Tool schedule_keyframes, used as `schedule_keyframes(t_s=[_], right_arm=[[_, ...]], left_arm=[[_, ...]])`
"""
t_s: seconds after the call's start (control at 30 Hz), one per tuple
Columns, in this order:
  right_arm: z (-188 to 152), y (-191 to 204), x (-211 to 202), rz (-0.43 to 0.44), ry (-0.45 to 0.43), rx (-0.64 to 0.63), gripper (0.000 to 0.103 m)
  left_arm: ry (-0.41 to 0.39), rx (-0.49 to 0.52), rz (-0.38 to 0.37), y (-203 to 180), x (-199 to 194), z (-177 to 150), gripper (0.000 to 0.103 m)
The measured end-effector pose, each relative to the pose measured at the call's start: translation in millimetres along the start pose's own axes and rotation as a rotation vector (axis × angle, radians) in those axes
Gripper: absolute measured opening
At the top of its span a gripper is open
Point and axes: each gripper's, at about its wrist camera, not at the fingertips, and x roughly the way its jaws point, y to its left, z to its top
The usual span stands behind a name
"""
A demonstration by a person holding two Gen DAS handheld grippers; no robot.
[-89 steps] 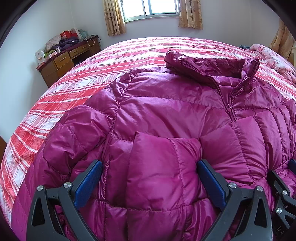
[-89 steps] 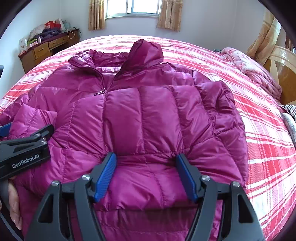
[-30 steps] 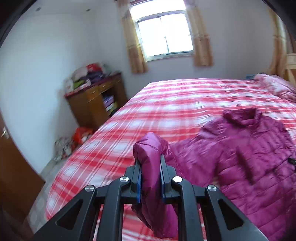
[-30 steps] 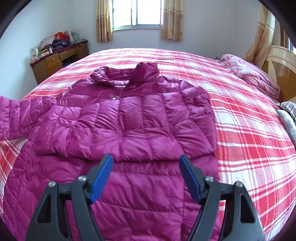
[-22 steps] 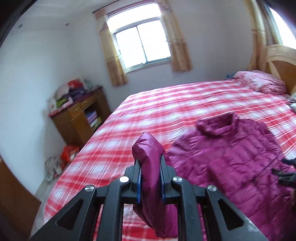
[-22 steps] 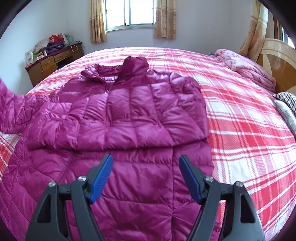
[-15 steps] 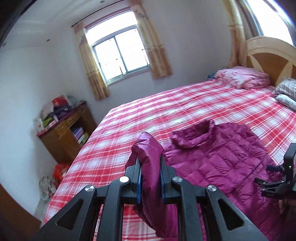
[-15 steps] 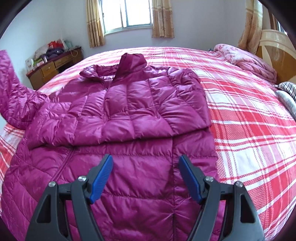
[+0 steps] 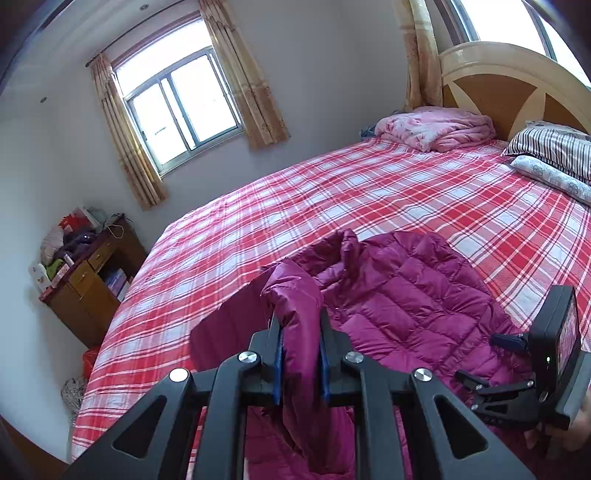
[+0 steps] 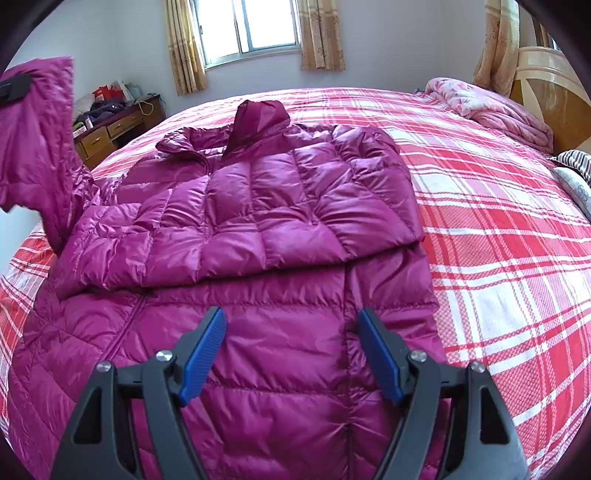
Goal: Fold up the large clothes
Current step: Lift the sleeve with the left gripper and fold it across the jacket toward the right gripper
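A magenta quilted down jacket lies face up on a bed with a red plaid sheet, collar toward the window, its right sleeve folded across the chest. My left gripper is shut on the jacket's left sleeve and holds it lifted above the bed; the raised sleeve also shows in the right wrist view at the far left. My right gripper is open and empty, hovering over the jacket's lower part. It also shows in the left wrist view at the right.
A pink quilt and striped pillows lie by the wooden headboard. A wooden desk piled with clutter stands by the wall under the curtained window. The bed's left edge drops to the floor.
My left gripper closed on the left sleeve and lifted it up off the bed, swinging toward the jacket. My right gripper let go of the jacket and drew back, staying open.
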Motion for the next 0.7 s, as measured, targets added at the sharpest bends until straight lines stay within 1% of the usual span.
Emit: schedule_keyframes(t_s=[0.17, 0.3, 0.43, 0.53, 0.57, 0.63, 0.67, 0.7], right_arm=[[0, -1, 0, 0.003, 0.001, 0.004, 0.077], [-1, 0, 1, -0.004, 0.004, -0.004, 0.077], [0, 1, 2, -0.007, 0.009, -0.011, 0.078], [0, 2, 2, -0.005, 0.010, -0.014, 0.079], [0, 2, 2, -0.003, 0.011, -0.015, 0.080], [0, 3, 3, 0.001, 0.013, -0.016, 0.081], [0, 3, 3, 0.004, 0.013, -0.016, 0.082], [0, 3, 3, 0.005, 0.013, -0.015, 0.082]], left_arm=[[0.013, -0.008, -0.010, -31, 25, -2, 0.015], [0.009, 0.022, -0.019, -58, 40, -7, 0.015], [0.017, 0.032, -0.060, -80, 52, -11, 0.016], [0.024, 0.015, -0.094, -84, 54, -12, 0.020], [0.026, 0.009, -0.106, -85, 52, -12, 0.025], [-0.001, -0.001, -0.117, -85, 45, -11, 0.035], [-0.021, -0.006, -0.120, -84, 40, -11, 0.047], [-0.048, -0.014, -0.118, -82, 33, -10, 0.065]])
